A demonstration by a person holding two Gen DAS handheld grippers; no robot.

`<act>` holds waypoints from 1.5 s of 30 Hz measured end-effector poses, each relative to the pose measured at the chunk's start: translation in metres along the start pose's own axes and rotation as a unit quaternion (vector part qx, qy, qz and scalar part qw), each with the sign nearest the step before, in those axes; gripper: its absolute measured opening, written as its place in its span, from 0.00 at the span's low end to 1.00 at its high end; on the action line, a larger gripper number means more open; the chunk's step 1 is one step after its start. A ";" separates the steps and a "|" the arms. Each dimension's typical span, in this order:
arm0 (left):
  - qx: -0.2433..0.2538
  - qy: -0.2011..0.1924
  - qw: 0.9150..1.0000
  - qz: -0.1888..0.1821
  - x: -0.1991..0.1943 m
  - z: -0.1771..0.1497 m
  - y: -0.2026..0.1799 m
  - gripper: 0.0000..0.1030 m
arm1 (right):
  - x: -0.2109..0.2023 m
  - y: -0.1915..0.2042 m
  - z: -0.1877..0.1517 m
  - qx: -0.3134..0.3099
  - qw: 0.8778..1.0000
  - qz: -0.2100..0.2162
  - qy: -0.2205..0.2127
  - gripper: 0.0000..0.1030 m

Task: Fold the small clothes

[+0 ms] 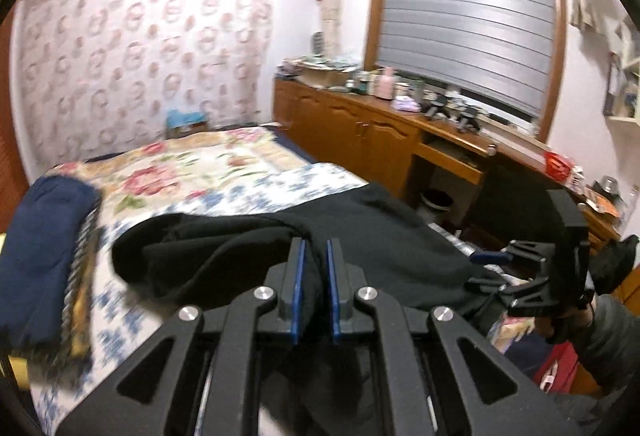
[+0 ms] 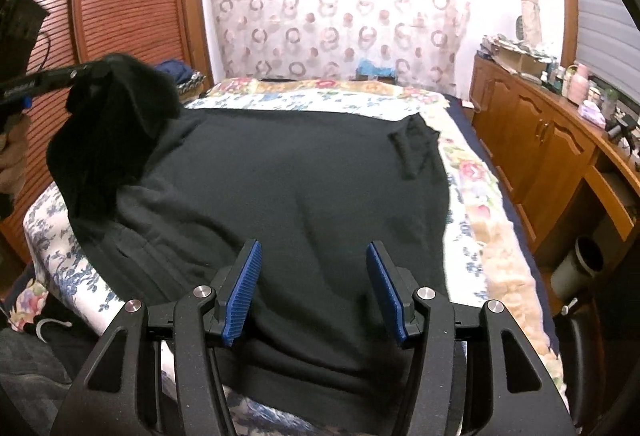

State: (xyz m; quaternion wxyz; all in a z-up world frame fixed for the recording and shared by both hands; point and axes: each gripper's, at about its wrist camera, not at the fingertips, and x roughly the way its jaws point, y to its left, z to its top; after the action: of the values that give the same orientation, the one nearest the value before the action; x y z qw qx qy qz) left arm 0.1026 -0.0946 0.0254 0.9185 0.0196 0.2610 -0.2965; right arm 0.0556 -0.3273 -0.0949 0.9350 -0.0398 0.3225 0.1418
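— Black fabric everywhere; how many garments?

— One black sweater, spread flat on the bed. Its left sleeve is lifted off the bed.

— And the two tools?

— Left hand-held gripper is pinched narrow on that sleeve. Right hand-held gripper stands half-wide over the sweater's near hem, its pads clear of the cloth.

— Beside the bed?

— One wooden cabinet on the right.
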 end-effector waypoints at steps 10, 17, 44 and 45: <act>0.060 0.002 0.996 -0.065 0.030 0.058 -0.074 0.07 | -0.028 -0.023 -0.002 0.017 0.999 -0.022 -0.026 0.54; 0.064 0.022 0.994 -0.088 0.053 0.071 -0.095 0.14 | -0.039 -0.031 -0.002 0.021 0.999 -0.030 -0.032 0.54; -0.027 0.065 0.997 0.038 0.030 -0.041 0.020 0.55 | 0.037 -0.013 0.034 0.001 1.000 0.009 0.026 0.54; -0.029 0.065 0.997 0.039 0.030 -0.043 0.022 0.55 | 0.042 -0.012 0.033 -0.001 0.999 0.008 0.034 0.54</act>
State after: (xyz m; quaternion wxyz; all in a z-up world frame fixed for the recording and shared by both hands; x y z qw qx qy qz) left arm 0.1152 -0.0842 -0.0284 0.9107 0.0222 0.3275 -0.2509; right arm 0.1105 -0.3234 -0.0945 0.9224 -0.0430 0.3541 0.1483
